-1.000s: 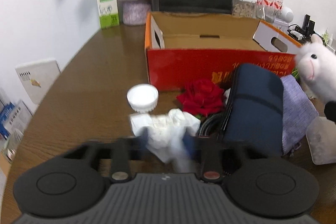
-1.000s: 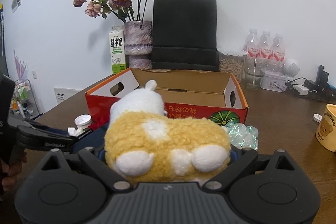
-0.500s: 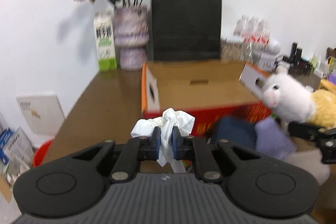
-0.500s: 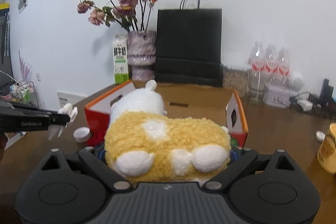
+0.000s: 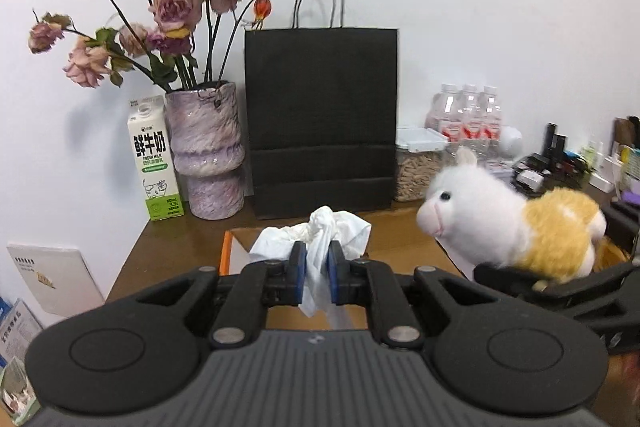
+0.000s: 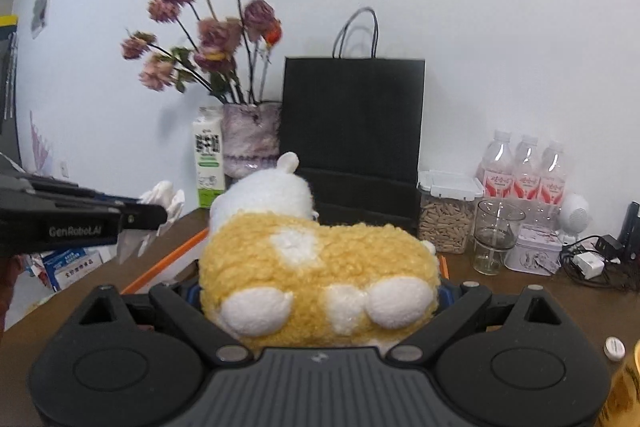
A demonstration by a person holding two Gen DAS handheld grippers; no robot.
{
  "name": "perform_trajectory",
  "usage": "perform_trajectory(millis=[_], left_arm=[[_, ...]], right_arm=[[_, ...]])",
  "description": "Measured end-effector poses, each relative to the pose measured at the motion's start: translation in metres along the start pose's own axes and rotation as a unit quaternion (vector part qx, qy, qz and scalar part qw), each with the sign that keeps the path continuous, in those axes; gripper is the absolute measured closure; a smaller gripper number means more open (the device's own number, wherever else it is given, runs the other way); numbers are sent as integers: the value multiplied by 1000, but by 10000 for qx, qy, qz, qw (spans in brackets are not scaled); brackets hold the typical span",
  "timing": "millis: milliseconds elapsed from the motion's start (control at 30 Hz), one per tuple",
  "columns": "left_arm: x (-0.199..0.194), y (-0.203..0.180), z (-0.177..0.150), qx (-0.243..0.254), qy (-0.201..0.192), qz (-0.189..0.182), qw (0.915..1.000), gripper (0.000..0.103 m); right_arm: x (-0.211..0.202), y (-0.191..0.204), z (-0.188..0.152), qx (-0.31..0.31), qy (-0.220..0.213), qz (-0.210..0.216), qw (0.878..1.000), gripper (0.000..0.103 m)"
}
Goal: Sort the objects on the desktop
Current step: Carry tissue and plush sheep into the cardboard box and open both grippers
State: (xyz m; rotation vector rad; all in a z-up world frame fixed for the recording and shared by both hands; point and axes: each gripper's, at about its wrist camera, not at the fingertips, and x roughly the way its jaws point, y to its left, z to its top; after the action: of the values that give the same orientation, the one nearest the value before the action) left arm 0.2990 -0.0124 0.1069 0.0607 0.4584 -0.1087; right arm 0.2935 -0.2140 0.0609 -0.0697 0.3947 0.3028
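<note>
My left gripper [image 5: 317, 273] is shut on a crumpled white tissue [image 5: 320, 235] and holds it high above the orange cardboard box [image 5: 226, 251]. The tissue [image 6: 160, 203] and the left gripper [image 6: 138, 217] also show at the left of the right wrist view. My right gripper [image 6: 320, 301] is shut on a white and yellow plush animal [image 6: 316, 263], raised above the box's orange edge [image 6: 168, 259]. In the left wrist view the plush [image 5: 512, 219] hangs at the right, level with the tissue.
At the back stand a milk carton [image 5: 154, 163], a purple vase of dried roses [image 5: 208, 155], a black paper bag [image 5: 322, 123], a jar of seeds [image 6: 446, 217], a glass [image 6: 494, 239], water bottles [image 6: 524, 171] and cables [image 6: 592, 263]. A white notebook [image 5: 52, 279] lies at left.
Both grippers have risen. The left one took the tissue off the table and lifted it above the box; the right one carried the plush higher. The table items have dropped out of sight.
</note>
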Motion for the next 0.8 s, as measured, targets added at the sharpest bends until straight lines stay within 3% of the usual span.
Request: perform_trajectory(millis=[233, 467, 700, 800], left_arm=[[87, 4, 19, -64, 870, 249, 9959, 91], [163, 17, 4, -191, 1757, 644, 9822, 91], [196, 23, -12, -146, 2156, 762, 9734, 90], [201, 25, -17, -239, 2259, 742, 9710, 84]], right_arm=[[90, -23, 16, 143, 855, -124, 9962, 7], [164, -41, 4, 480, 1680, -336, 9840, 7], [196, -42, -9, 420, 2176, -469, 9740, 5], [202, -42, -11, 439, 2369, -444, 9695, 3]])
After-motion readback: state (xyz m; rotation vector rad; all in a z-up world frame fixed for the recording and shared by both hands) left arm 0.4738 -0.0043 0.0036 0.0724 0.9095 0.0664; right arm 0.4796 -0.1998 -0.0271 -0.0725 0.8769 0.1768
